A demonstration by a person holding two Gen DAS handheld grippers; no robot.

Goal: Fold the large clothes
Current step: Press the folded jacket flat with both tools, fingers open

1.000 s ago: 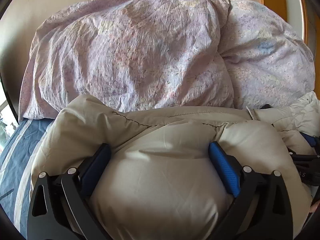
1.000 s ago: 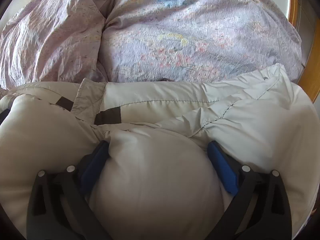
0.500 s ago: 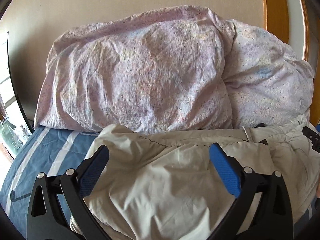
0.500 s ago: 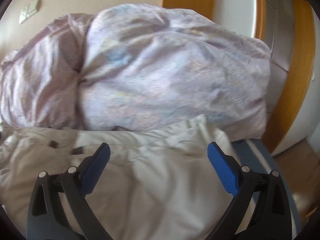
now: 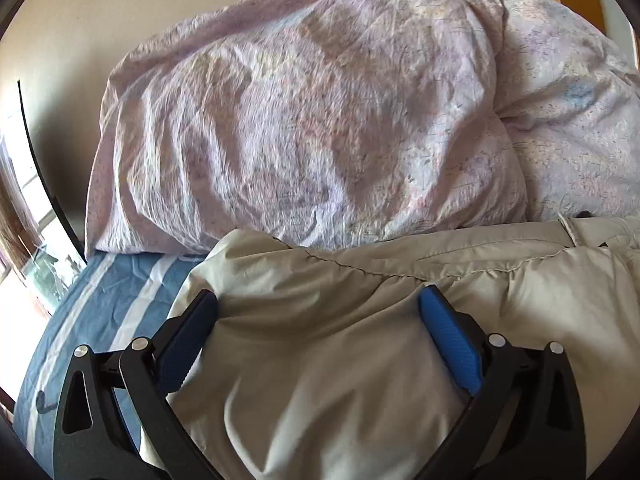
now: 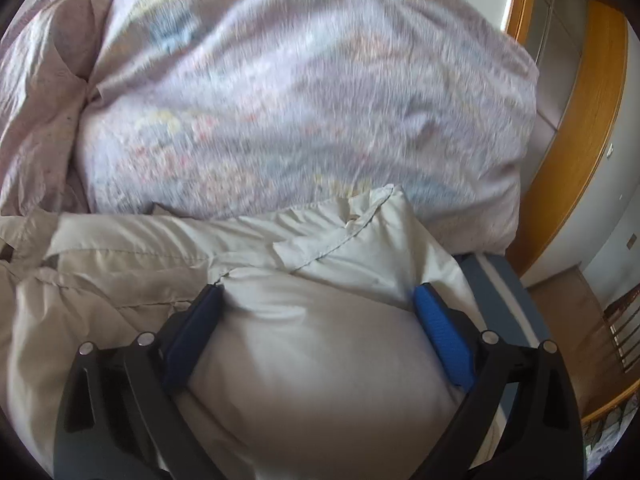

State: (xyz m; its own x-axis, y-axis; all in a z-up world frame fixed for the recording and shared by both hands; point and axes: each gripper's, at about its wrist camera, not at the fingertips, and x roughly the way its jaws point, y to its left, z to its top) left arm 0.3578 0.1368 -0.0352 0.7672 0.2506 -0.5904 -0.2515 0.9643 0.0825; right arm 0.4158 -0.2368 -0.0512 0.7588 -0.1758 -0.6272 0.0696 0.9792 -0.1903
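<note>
Puffy jacket [image 5: 360, 380] hiding bed, right view blurred, quilt [image 6: 300, 100] smeared

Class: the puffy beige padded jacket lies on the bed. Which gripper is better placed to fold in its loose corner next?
Probably the right gripper: the puffy beige padded jacket's corner flap sits just ahead of its open fingers. The left gripper faces only a smooth edge.

The crumpled duvet [image 5: 304, 128] walls off the far side; bare striped sheet [image 5: 100, 300] lies open leftward.
</note>
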